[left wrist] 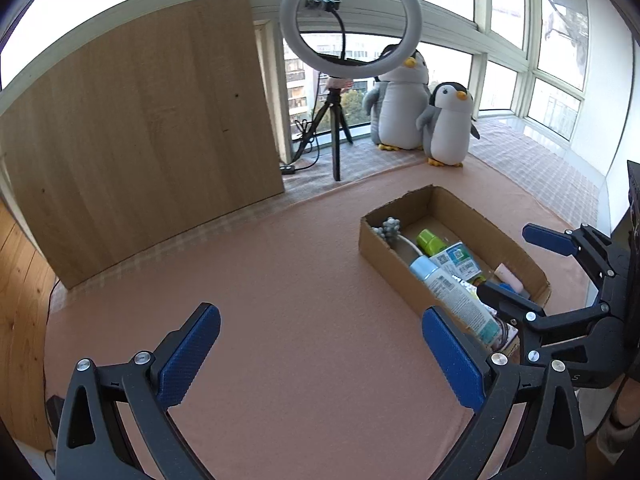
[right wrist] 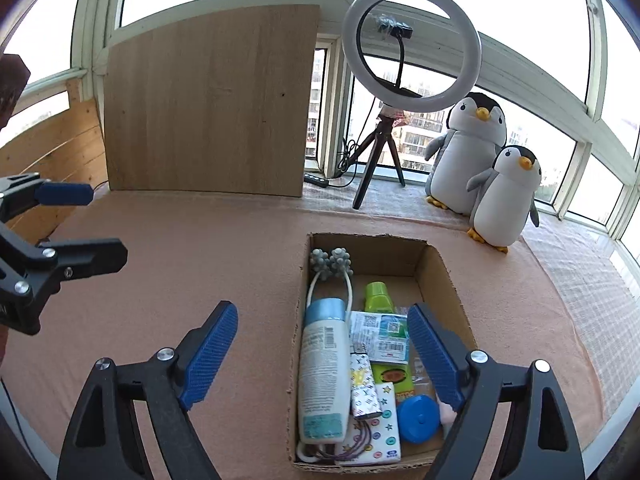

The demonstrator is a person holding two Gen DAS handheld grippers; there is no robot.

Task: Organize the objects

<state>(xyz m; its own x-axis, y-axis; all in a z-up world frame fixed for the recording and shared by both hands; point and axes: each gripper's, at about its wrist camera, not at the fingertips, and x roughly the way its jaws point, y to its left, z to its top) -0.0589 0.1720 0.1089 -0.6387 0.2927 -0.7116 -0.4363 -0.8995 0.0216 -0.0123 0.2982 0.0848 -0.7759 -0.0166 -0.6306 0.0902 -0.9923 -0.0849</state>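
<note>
We see the left gripper (left wrist: 320, 354), black-framed with blue ribbed pads, hanging above the bare pink felt-like table cover (left wrist: 280, 280); its jaws are spread wide and nothing sits between them or touches them. The right gripper (right wrist: 322, 354), built the same, is spread just as wide and also holds nothing. In its own view its right pad (right wrist: 434, 354) lies over the open brown cardboard box (right wrist: 444, 276), while its left pad falls over bare cover outside the box's left wall; whether either pad touches the box we cannot tell.

The box stands on the cover to the right of the left gripper, and the objects are gathered inside it. Along its left wall lies a white cylindrical bottle with a pale blue cap (right wrist: 324, 376), with a grey knobbly massager on a white loop handle (right wrist: 331, 262) at the far end. Beside the bottle are a lime-green capped tube (right wrist: 378, 296), a white and green printed sachet (right wrist: 380, 332), a small patterned rectangular case (right wrist: 363, 386), a round blue disc (right wrist: 418, 418) and a white card with coloured buttons (right wrist: 380, 432) at the near end.

Beyond the cover stand a leaning light wooden board (right wrist: 208, 104), a white ring light on a black tripod (right wrist: 412, 46) and two grey and white plush penguins (right wrist: 474, 156) by the windows.
</note>
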